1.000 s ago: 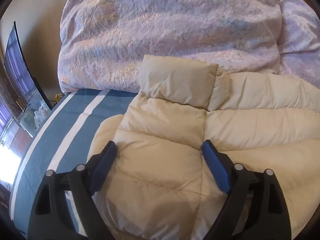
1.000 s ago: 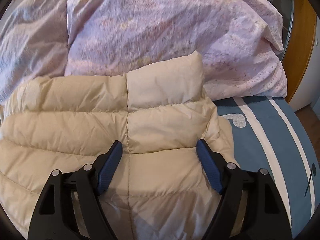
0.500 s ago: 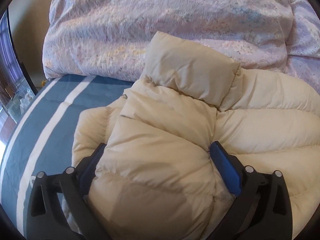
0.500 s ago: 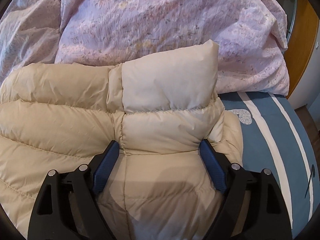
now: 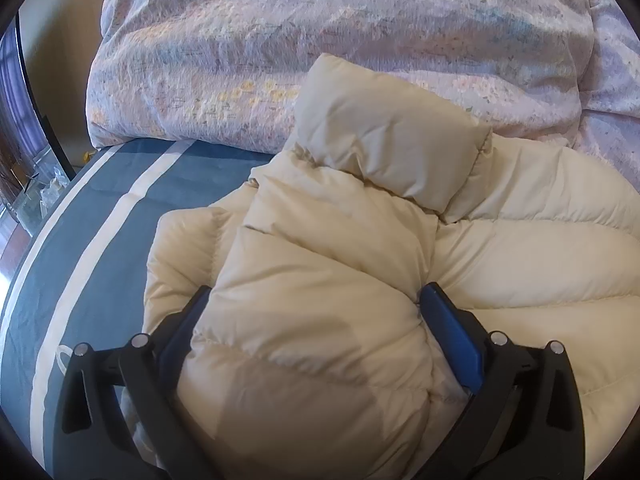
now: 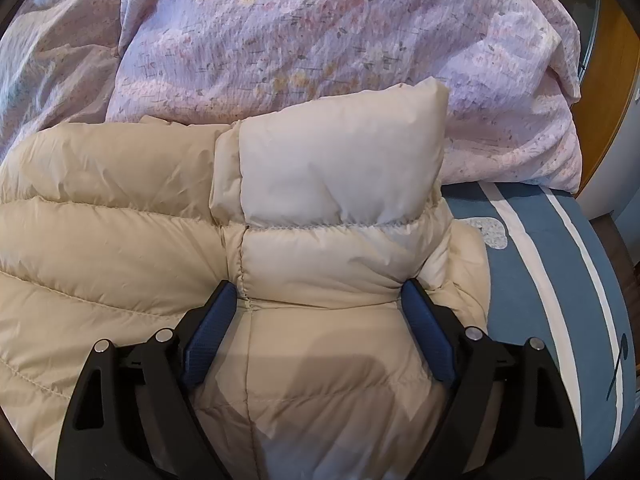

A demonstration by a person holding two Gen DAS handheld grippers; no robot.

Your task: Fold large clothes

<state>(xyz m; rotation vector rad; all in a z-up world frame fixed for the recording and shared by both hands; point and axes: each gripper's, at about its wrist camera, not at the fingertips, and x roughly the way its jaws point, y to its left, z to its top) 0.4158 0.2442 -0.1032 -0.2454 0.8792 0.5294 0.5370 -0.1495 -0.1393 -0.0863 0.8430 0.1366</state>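
Cream puffer jacket (image 5: 340, 280) on striped bed (image 5: 100, 220), near the quilt (image 5: 320, 40) | left claw (image 5: 312, 320) and right claw (image 6: 316, 312) each spread wide around bunched padding, neither clamped | pinch deep and evenly before folding.

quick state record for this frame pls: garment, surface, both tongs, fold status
garment: cream puffer jacket, quilted, lying on the bed
surface: blue bedsheet with white stripes
behind garment: lilac floral duvet, bunched up
left tongs: jaws wide, a bulge of jacket fabric between the pads; a firm grip cannot be told
right tongs: jaws wide, straddling the jacket just below the collar; grip also unclear
fold status: jacket bunched at both ends, no flat fold visible yet
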